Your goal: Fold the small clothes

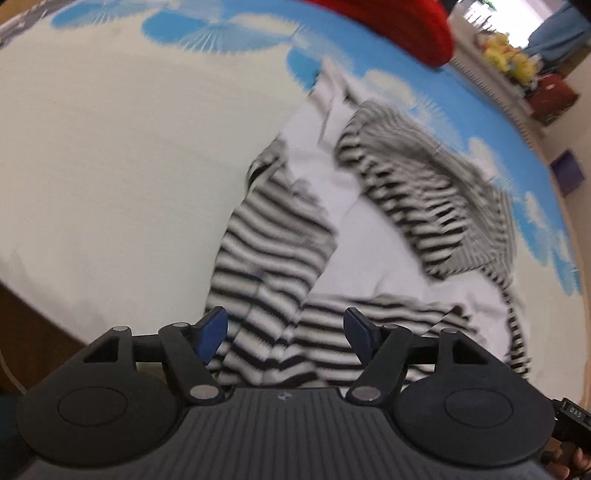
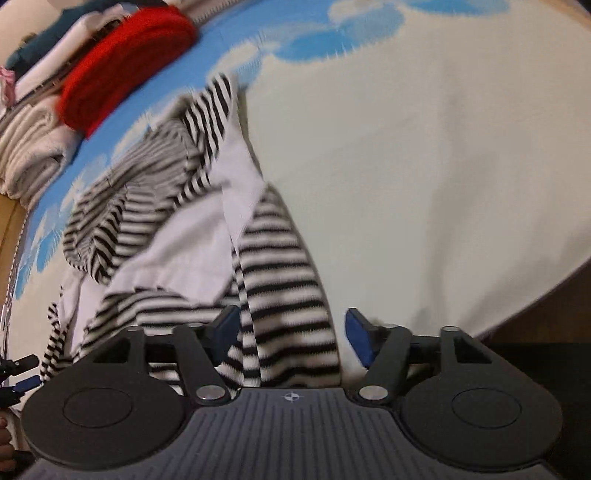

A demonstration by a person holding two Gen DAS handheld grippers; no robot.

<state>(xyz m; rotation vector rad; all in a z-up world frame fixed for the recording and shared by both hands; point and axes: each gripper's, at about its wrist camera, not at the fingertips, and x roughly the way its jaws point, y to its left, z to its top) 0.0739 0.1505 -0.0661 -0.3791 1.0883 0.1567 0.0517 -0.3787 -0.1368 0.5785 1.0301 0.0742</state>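
A black-and-white striped garment (image 1: 273, 236) with white panels lies rumpled on a cream and blue bedsheet (image 1: 110, 147). My left gripper (image 1: 285, 336) hovers over its near end, blue pads (image 1: 212, 338) wide apart, with striped cloth lying in the gap and untouched by the pads. In the right wrist view the same garment (image 2: 280, 266) runs from the gripper toward the upper left. My right gripper (image 2: 291, 334) is open over a striped sleeve, which lies against the left pad's side while the right pad (image 2: 360, 336) stands apart. Both views are blurred.
A folded red knit (image 2: 125, 66) (image 1: 399, 26) lies at the sheet's far side beside a stack of folded pale clothes (image 2: 33, 140). The bed's edge drops to dark floor (image 2: 535, 325) (image 1: 33, 325). Yellow toys (image 1: 509, 59) and a purple box (image 1: 567, 171) stand beyond the bed.
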